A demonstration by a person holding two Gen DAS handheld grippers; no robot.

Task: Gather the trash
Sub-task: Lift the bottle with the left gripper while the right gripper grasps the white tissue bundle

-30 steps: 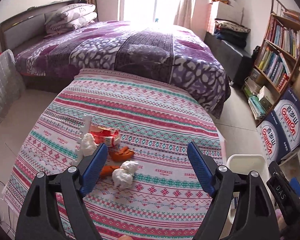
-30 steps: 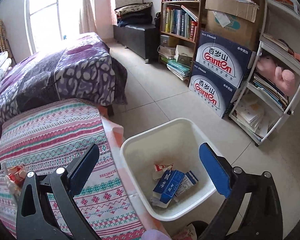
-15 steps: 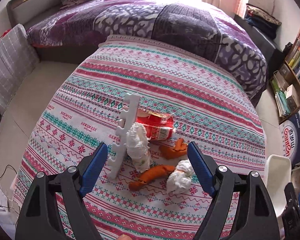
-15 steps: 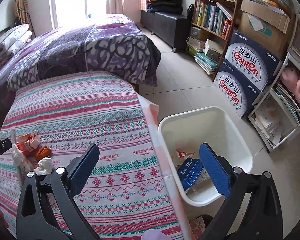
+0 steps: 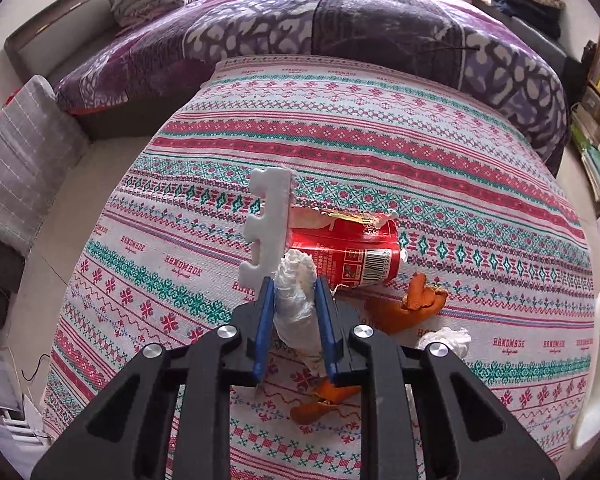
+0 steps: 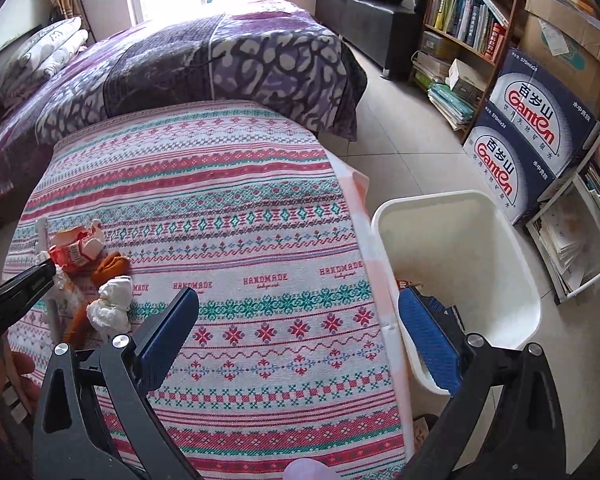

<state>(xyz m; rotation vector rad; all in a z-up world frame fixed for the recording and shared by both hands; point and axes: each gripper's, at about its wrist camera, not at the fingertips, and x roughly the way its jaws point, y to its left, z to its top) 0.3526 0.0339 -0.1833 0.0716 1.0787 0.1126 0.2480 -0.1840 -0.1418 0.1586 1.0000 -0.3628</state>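
My left gripper is shut on a crumpled white tissue wad on the patterned tablecloth. Around it lie a white foam strip, a crushed red can, orange peels and a second tissue wad. My right gripper is open and empty over the table's right edge, beside a white trash bin that holds cartons. The trash pile shows at left in the right wrist view, with the second tissue wad nearest and the left gripper's arm beside it.
A bed with a purple cover stands behind the table. Bookshelves and stacked Ganten boxes line the right wall. A grey cushion sits at left. Tiled floor lies between table and shelves.
My left gripper moved down to the trash pile and closed on the tissue wad. My right gripper swung left from over the bin toward the table, still open.
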